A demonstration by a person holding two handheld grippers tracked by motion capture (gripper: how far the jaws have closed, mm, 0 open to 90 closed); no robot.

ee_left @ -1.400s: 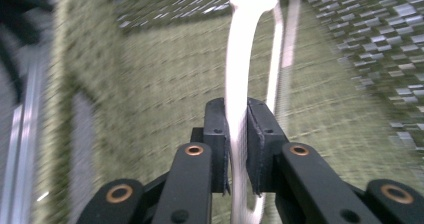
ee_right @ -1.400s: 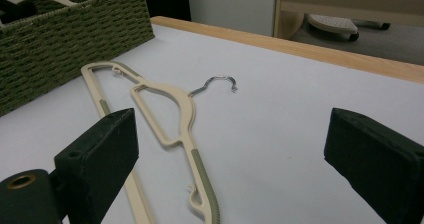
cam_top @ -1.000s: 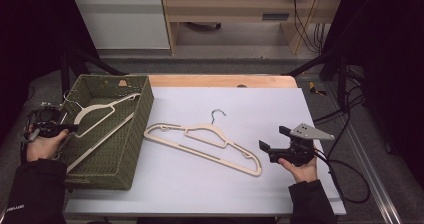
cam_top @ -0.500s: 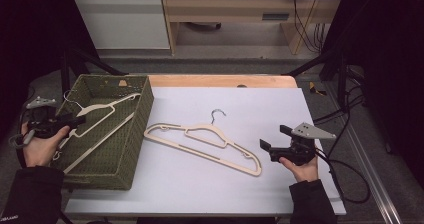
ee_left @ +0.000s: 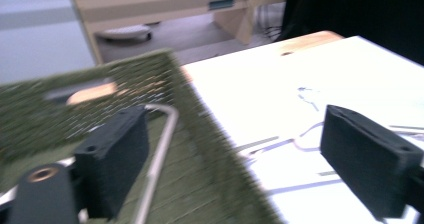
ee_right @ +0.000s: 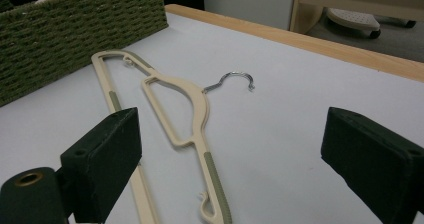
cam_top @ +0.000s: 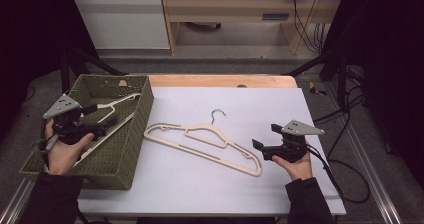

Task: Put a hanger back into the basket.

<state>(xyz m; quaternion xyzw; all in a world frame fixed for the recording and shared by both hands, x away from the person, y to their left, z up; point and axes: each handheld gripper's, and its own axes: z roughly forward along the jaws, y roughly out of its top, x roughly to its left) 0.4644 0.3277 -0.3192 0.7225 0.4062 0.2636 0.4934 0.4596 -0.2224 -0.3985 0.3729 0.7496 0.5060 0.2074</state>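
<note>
A cream plastic hanger [cam_top: 200, 139] with a metal hook lies flat on the white table [cam_top: 310, 114]; in the right gripper view it [ee_right: 192, 109] stretches away between the jaws. My right gripper [cam_top: 266, 136] [ee_right: 230, 149] stands open just right of its near end, apart from it. A second cream hanger [cam_top: 117, 104] [ee_left: 162, 144] rests inside the green woven basket [cam_top: 135, 134] [ee_left: 210, 149] at the left. Above the basket's inside hovers my left gripper [cam_top: 102, 118] [ee_left: 235, 139]; its jaws have just been opening and nothing is pressed between them.
The basket [ee_right: 75, 29] fills the table's left end. A wooden strip [cam_top: 220, 80] runs along the far edge. Cables [cam_top: 345, 169] trail off the right side. A wooden shelf unit [cam_top: 235, 9] stands on the floor beyond the table.
My left gripper has lifted and moved rightward from the basket's left rim to above its inside, and its jaws have parted. The hanger stays in the basket. The right gripper has kept still.
</note>
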